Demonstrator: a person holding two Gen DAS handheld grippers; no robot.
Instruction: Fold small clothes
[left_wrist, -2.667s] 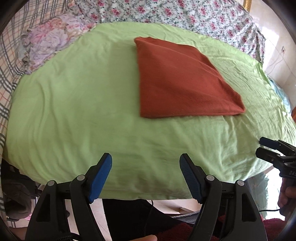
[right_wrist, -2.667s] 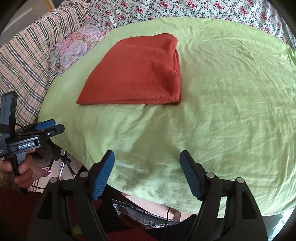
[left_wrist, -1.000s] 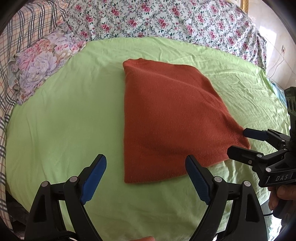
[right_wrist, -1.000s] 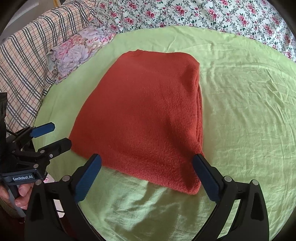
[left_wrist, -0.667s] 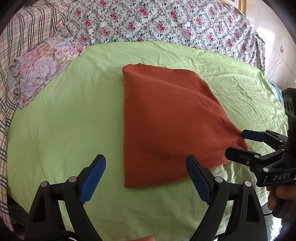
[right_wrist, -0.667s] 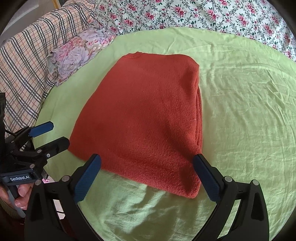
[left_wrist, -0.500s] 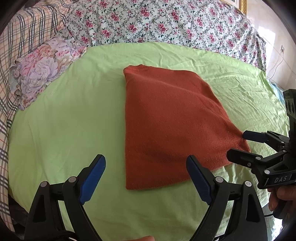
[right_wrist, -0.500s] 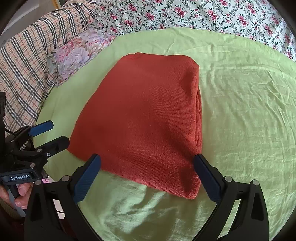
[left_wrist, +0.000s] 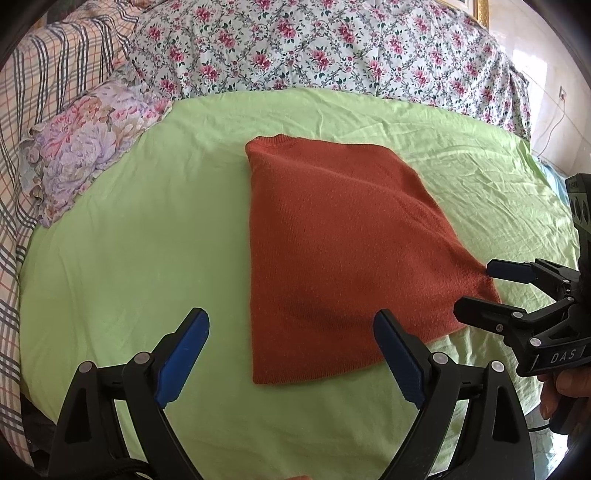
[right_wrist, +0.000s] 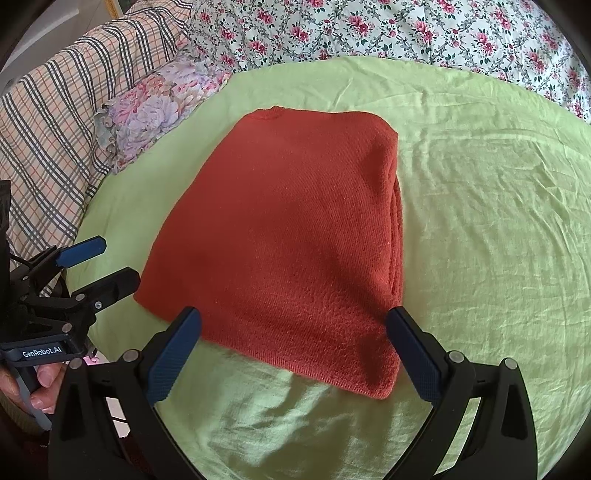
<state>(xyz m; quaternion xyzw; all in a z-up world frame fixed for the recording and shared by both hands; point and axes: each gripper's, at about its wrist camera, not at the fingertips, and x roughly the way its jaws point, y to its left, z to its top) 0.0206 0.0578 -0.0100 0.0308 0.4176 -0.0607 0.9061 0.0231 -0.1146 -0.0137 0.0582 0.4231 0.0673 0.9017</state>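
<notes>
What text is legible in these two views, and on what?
"DAS": on the black body of the right gripper, in the left wrist view; anything past that is out of sight.
"GenRobot.AI": on the black body of the left gripper, in the right wrist view.
No other text is visible.

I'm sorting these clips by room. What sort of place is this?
Most likely a bedroom: the folded rust-orange garment lies on a bed spread with a green sheet, with a floral pillow and a flowered quilt behind it.
</notes>
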